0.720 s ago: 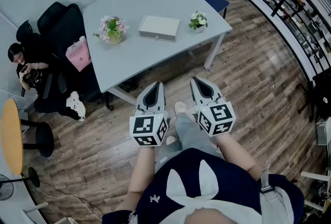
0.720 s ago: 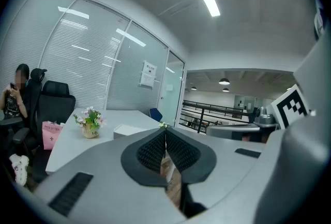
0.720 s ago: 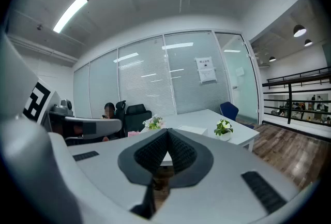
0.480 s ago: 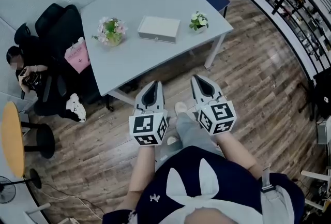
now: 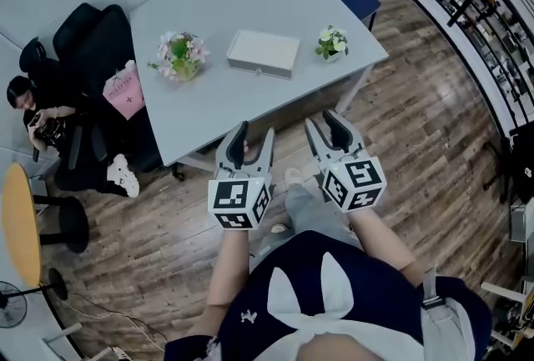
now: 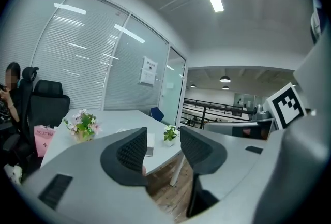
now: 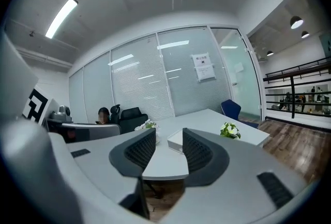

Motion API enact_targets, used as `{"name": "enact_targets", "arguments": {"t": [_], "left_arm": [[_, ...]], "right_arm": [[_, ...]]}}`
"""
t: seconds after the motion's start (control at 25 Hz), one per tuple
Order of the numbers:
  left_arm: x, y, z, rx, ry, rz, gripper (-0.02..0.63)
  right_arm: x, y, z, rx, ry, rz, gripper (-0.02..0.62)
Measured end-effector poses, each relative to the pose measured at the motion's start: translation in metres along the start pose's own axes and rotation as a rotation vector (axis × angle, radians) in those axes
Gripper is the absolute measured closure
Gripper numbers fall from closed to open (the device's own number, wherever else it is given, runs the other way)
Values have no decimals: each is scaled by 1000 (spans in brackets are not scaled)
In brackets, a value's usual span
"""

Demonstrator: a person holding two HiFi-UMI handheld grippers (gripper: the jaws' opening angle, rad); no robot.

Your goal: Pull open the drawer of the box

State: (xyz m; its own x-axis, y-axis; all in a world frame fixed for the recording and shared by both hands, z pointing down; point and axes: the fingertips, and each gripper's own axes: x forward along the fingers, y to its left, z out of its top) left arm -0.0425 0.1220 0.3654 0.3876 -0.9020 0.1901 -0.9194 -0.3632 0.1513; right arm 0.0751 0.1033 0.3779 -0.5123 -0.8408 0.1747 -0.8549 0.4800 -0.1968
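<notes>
The left gripper (image 5: 254,136) and right gripper (image 5: 324,122) are held empty, jaws spread. The white drawer box (image 5: 263,53), well ahead of both, is best approached squarely at its drawer front.

Flat white box (image 5: 264,53) with its drawer shut, lying level near the middle of the grey table (image 5: 209,101), between two flower pots

Grey table (image 5: 209,92); white box (image 5: 263,53) mid-table; pink flowers (image 5: 178,55) left of it; small plant (image 5: 333,42) right.
</notes>
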Motion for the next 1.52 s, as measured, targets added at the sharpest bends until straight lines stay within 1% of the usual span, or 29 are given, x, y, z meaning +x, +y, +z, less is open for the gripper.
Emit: {"name": "enact_targets", "arguments": {"t": [0.16, 0.44, 0.76, 0.88, 1.08, 1.2, 1.32, 1.52], "left_arm": [[27, 18, 1, 10, 18, 11, 407], [72, 51, -3, -18, 53, 22, 402], [125, 76, -13, -26, 113, 37, 402], [145, 85, -21, -21, 145, 51, 402], [169, 95, -47, -23, 199, 73, 402], [177, 99, -69, -33, 235, 66, 402], [180, 104, -86, -54, 267, 76, 402], [189, 112, -107, -81, 308, 77, 402]], "right_arm": [[28, -15, 6, 23, 3, -9, 416], [76, -45, 10, 60, 39, -23, 405], [125, -82, 7, 91, 104, -17, 414], [148, -100, -4, 108, 159, -12, 414], [176, -120, -32, 124, 254, 16, 417], [191, -126, -48, 147, 304, 37, 419], [203, -131, -59, 161, 340, 42, 419], [227, -138, -76, 168, 401, 51, 419]]}}
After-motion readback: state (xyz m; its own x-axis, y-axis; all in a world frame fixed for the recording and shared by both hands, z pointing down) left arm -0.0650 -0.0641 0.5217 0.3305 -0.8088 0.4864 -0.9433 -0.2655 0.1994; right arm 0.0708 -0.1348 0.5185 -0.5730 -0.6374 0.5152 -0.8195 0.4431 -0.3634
